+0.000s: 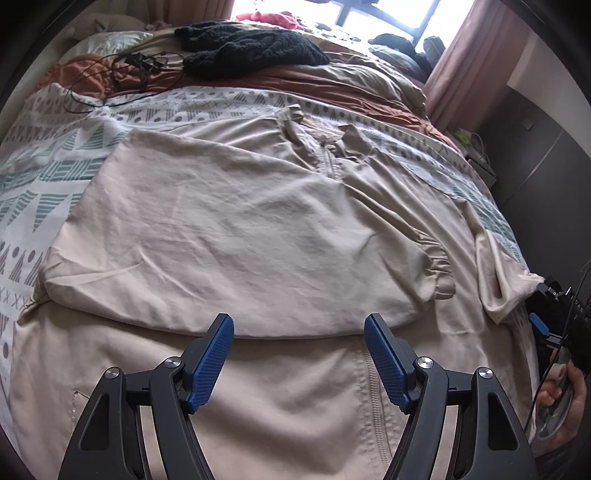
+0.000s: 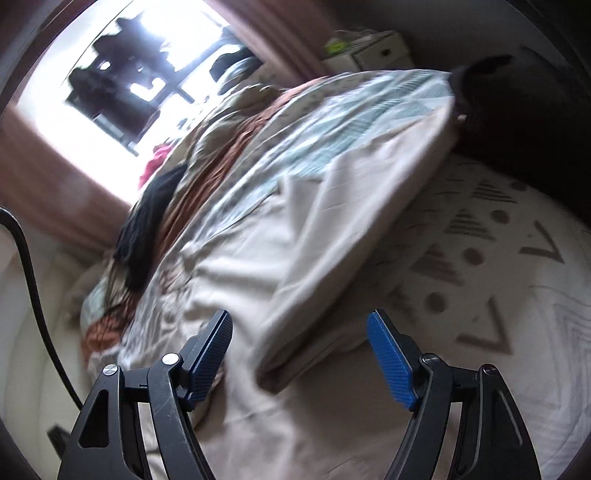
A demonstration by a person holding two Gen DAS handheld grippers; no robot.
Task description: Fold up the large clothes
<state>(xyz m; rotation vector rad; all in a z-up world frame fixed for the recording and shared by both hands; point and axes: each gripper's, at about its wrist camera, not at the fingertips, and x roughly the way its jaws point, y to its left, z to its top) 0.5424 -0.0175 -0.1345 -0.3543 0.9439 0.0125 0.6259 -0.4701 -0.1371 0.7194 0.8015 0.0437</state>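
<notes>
Now both hand-held grippers (left (image 1: 299, 332), right (image 2: 300, 330)) are held apart, empty; the jacket (image 1: 236, 229) hem should be pinched evenly.

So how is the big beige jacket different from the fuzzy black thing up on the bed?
The beige jacket is smooth, thin cloth with a zipper, while the black knit looks thick and woolly. The jacket lies spread out and partly folded over itself; the knit sits in a crumpled heap. The jacket is close to the left gripper; the knit is far off, near the window. Both rest on the same bed.
</notes>
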